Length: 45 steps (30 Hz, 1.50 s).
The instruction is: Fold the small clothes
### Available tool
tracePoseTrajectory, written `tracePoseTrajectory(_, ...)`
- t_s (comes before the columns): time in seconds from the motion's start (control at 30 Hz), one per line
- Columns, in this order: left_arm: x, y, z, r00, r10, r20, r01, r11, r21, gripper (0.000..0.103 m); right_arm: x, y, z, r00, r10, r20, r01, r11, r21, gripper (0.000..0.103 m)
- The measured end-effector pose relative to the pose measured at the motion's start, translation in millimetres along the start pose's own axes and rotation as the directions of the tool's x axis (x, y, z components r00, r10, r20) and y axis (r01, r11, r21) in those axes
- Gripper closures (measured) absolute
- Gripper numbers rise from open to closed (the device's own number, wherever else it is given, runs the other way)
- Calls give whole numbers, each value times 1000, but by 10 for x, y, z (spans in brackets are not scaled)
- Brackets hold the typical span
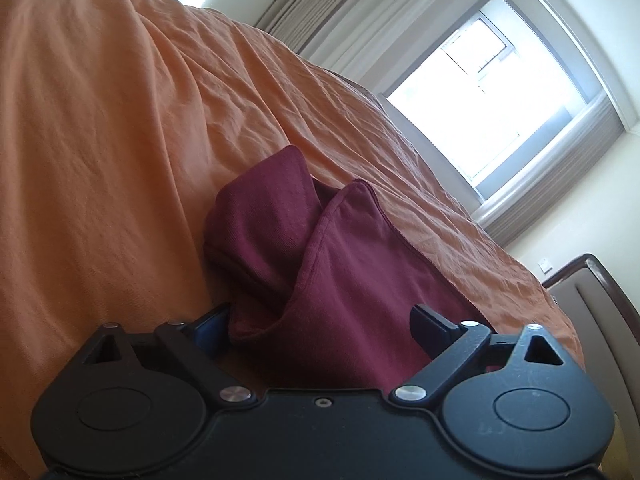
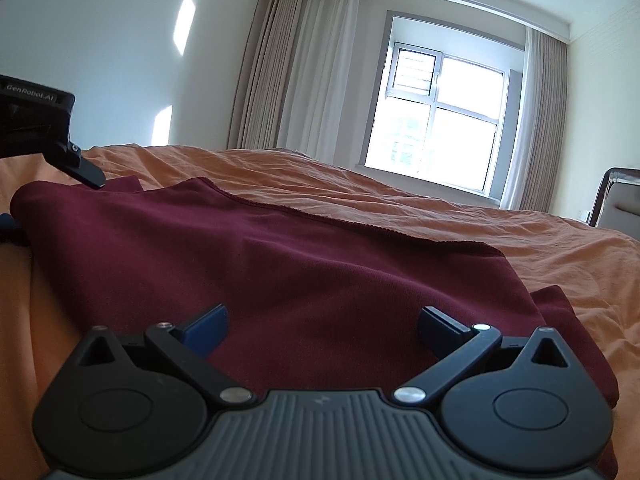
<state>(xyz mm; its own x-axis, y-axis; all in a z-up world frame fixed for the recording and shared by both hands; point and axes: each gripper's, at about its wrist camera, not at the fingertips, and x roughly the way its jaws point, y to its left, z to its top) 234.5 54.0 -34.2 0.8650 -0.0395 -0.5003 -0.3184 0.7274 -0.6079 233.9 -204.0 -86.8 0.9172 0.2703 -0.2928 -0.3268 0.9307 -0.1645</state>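
1. Left wrist view: the left gripper [image 1: 320, 322] is spread wide, its fingers [image 1: 430, 326] on either side of a rumpled corner of the maroon garment [image 1: 340, 272]. Cloth sits between the jaws, but they are not closed on it.

2. The garment lies on the bed [image 1: 100, 160]. At this end it is bunched: one flap is turned over onto another, leaving a raised ridge and a pocket of slack.

3. Step in hand, as I judge it: taking hold of an edge or corner for a fold. No fold looks finished here.

4. Next move, likely: close on a single hemmed edge, not on the whole bundle, so that one layer lifts clean.

5. Room in this view: an orange sheet, creased all over; a bright window [image 1: 500, 92] with curtains [image 1: 328, 4]; a padded headboard [image 1: 600, 300] at the right.

6. Right wrist view: the right gripper [image 2: 322, 330] is likewise wide, low over the garment [image 2: 300, 272], holding nothing. I cannot tell whether its tips touch the cloth.

7. Here the garment lies flatter and broad, its hem [image 2: 352, 220] running across toward the right, with a second layer peeping out at the right edge.

8. The left gripper [image 2: 86, 172] shows at the far left, one finger down at the garment's far corner.

9. Judged next for this hand: pinch the near edge, then carry it over in step with the other hand.

10. Surface and room: the same orange bed [image 2: 520, 232], soft, so cloth may drag; window [image 2: 440, 120], curtains [image 2: 280, 72], pale wall.
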Motion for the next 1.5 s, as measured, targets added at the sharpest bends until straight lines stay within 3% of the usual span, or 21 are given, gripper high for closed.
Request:
tracePoseTrajectory(0.17, -17, 43, -5, 995, 74, 64, -72, 997, -29, 46, -12, 23, 11, 1000, -4, 1, 4, 1000, 4, 0)
tracePoseTrajectory(0.23, 4, 40, -4, 991, 100, 83, -99, 995, -19, 54, -22, 15, 25, 1000, -2, 1, 2, 1000, 8, 0)
tracePoseTrajectory(0.37, 29, -22, 19, 990, 107, 96, -107, 994, -2, 73, -64, -39, 82, 1000, 5, 3, -5, 999, 35, 0)
tracePoseTrajectory(0.47, -5, -166, 68, 989, 88, 123, -96, 993, 61, 82, -148, -93, 106, 1000, 5, 8, -5, 998, 61, 0)
tracePoseTrajectory(0.63, -94, -607, 149, 986, -13, 169, -28, 971, 237, 86, -355, -238, 76, 1000, -20, 3, 20, 996, 86, 0)
tracePoseTrajectory(0.73, -101, -1015, 144, 984, -100, 150, 40, 933, 357, 86, -517, -340, 44, 999, -50, -1, 50, 996, 74, 0)
tracePoseTrajectory(0.8, -88, -1313, 107, 980, -163, 110, 99, 893, 440, 86, -652, -433, 19, 997, -76, -17, 77, 994, 73, 0)
tracePoseTrajectory(0.87, -77, -1613, 17, 973, -226, 50, 170, 843, 510, 86, -816, -526, -21, 995, -98, -21, 100, 992, 83, 0)
tracePoseTrajectory(1.0, -27, -2180, -330, 947, -310, -88, 294, 716, 633, 87, -1100, -693, -149, 989, -138, -44, 142, 985, 99, 0)
tracePoseTrajectory(1.1, 16, -2471, -680, 919, -336, -205, 380, 620, 686, 87, -1248, -804, -278, 983, -166, -79, 174, 980, 102, 0)
tracePoseTrajectory(1.2, 107, -2595, -1025, 892, -325, -314, 448, 554, 702, 87, -1333, -877, -416, 974, -190, -120, 204, 973, 111, 0)
tracePoseTrajectory(1.3, 218, -2544, -1231, 882, -294, -367, 471, 545, 694, 86, -1419, -938, -514, 970, -195, -146, 216, 966, 144, 0)
tracePoseTrajectory(1.4, 322, -2442, -1286, 878, -271, -395, 477, 572, 668, 84, -1482, -973, -560, 968, -199, -154, 226, 956, 187, 0)
tracePoseTrajectory(1.5, 388, -2404, -1291, 862, -268, -430, 498, 601, 625, 78, -1522, -1028, -578, 966, -204, -156, 236, 945, 226, 0)
